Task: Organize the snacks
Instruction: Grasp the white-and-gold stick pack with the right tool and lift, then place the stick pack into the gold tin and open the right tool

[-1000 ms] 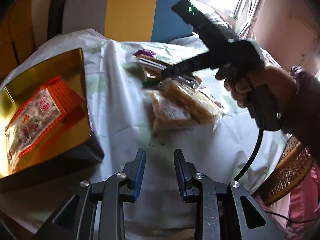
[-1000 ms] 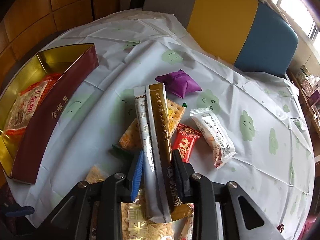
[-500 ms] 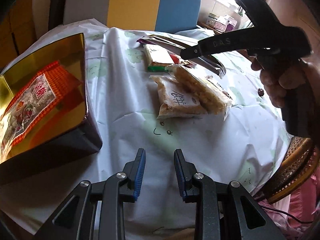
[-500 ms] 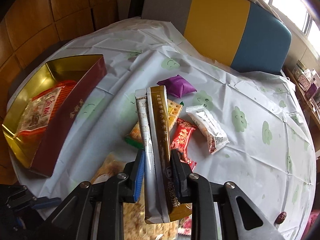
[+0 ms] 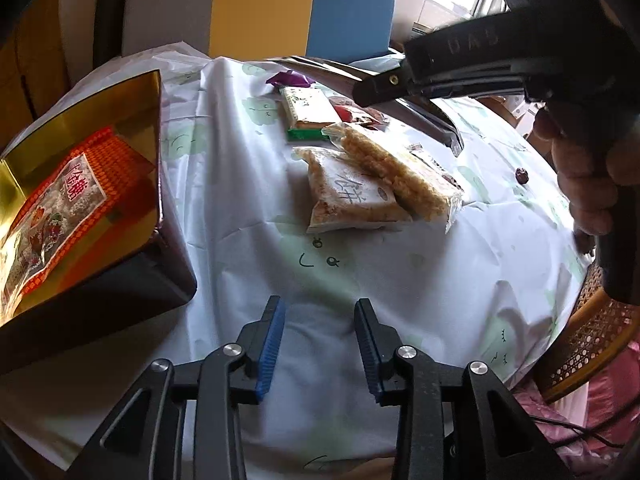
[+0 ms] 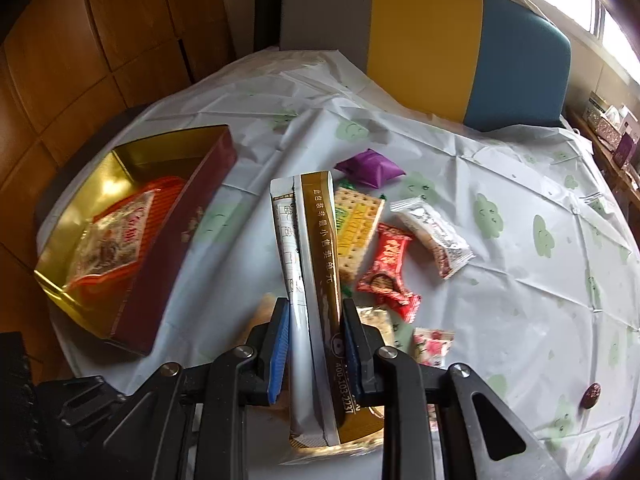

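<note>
At the left of the right wrist view, the gold box (image 6: 120, 168) holds one orange snack bag (image 6: 112, 236); the rest is still to pack. In the centre, the right gripper (image 6: 314, 344) has its jaws clamped on two long sachets (image 6: 308, 264), lifted above the table (image 6: 520, 320). To the right lie the loose purple, cracker, red and white packets. The left gripper (image 5: 320, 344) hangs with jaws apart, empty. Compared with a second ago, the sachets sit higher and the box looks smaller.
</note>
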A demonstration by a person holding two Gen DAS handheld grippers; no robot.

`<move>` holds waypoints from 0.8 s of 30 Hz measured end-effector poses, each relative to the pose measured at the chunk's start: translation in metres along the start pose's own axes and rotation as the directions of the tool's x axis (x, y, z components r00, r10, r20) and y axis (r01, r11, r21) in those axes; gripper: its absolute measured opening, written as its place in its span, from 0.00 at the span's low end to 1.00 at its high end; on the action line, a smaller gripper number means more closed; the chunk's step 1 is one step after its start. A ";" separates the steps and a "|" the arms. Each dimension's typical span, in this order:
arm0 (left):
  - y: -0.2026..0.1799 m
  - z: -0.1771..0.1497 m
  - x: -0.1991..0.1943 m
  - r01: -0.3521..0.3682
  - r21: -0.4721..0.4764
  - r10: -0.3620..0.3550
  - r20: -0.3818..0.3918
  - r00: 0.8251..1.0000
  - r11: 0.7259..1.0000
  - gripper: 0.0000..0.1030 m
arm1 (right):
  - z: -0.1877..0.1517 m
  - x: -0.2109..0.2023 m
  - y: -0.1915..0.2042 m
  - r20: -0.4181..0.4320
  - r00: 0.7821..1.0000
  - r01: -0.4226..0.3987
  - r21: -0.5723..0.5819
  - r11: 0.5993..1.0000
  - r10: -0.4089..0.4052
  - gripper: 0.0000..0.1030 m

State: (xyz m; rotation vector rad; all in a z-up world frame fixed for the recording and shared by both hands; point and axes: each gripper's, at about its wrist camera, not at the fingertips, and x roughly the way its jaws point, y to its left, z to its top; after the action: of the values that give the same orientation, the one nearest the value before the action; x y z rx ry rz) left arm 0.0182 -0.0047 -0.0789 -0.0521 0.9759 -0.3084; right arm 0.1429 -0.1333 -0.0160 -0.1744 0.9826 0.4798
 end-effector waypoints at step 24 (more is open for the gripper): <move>0.007 -0.005 0.000 0.055 -0.030 -0.054 0.046 0.997 0.998 0.41 | 0.045 -0.012 0.108 -0.055 0.955 -0.294 -0.093 0.951 0.290 0.24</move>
State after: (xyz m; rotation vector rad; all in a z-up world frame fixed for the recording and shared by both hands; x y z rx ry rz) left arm 0.0156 0.0022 -0.0824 -0.1140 0.9355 -0.3409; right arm 0.1211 -0.0255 0.0266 -0.1294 1.0304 0.8010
